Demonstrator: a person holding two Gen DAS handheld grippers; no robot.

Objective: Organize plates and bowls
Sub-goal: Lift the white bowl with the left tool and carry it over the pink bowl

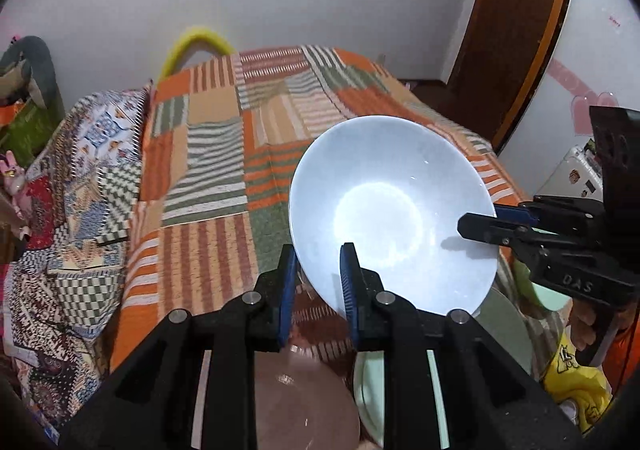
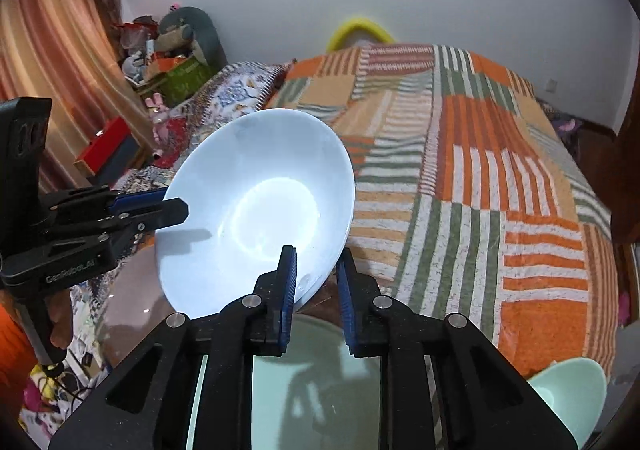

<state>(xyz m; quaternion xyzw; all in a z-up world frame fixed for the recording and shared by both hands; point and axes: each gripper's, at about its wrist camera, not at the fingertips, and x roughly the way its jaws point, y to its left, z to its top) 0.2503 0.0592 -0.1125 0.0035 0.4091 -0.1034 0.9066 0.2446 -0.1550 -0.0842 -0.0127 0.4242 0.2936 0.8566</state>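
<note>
1. Patchwork bedspread (image 1: 224, 153) covers the bed ahead of both claws.
2. Left gripper (image 1: 318, 290) pinches the white bowl (image 1: 394, 209) by its near rim.
3. Right gripper (image 2: 316, 290) clamps the opposite rim, holding the bowl tilted above a green plate (image 2: 320, 390).

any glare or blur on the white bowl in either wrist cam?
Left wrist: bright ring of glare in the white bowl, right claw casts a shadow inside it, bedspread slightly smeared. Right wrist: same glare ring on the bowl, left claw shadow; strong fisheye bending at the edges.
</note>
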